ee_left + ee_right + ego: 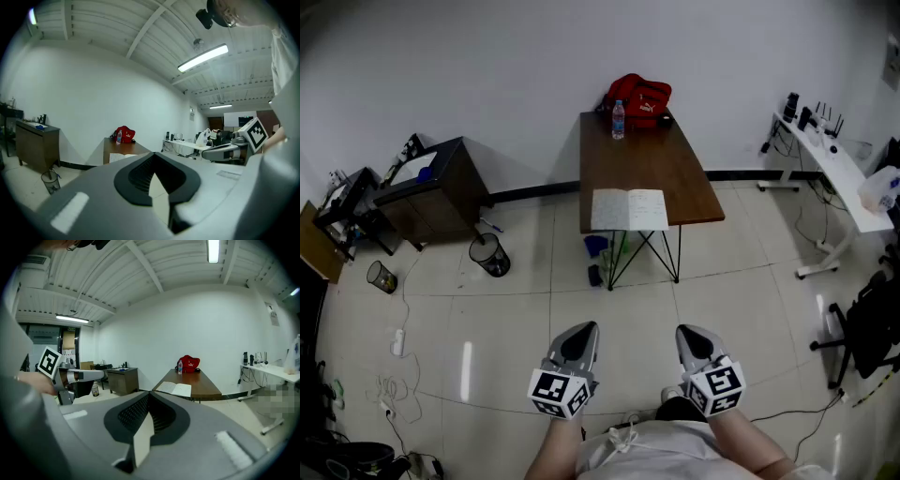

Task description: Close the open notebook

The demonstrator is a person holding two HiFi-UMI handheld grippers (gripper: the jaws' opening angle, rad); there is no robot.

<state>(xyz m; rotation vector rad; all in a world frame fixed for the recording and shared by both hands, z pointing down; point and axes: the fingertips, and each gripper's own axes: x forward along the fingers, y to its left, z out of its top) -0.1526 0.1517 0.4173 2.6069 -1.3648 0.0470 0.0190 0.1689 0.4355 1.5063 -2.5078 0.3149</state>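
An open notebook [629, 209] with white pages lies flat at the near edge of a brown table [647, 164]; it also shows in the right gripper view [175, 388] and faintly in the left gripper view [121, 157]. My left gripper [578, 339] and right gripper [696, 338] hang low over the floor, well short of the table, side by side. Both have their jaws together with nothing between them.
A red bag [639, 97] and a water bottle [618, 120] stand at the table's far end. A dark cabinet [431, 187] and a mesh bin [490, 254] are to the left, a white desk [834, 169] and office chair [872, 323] to the right. Cables lie on the floor at left.
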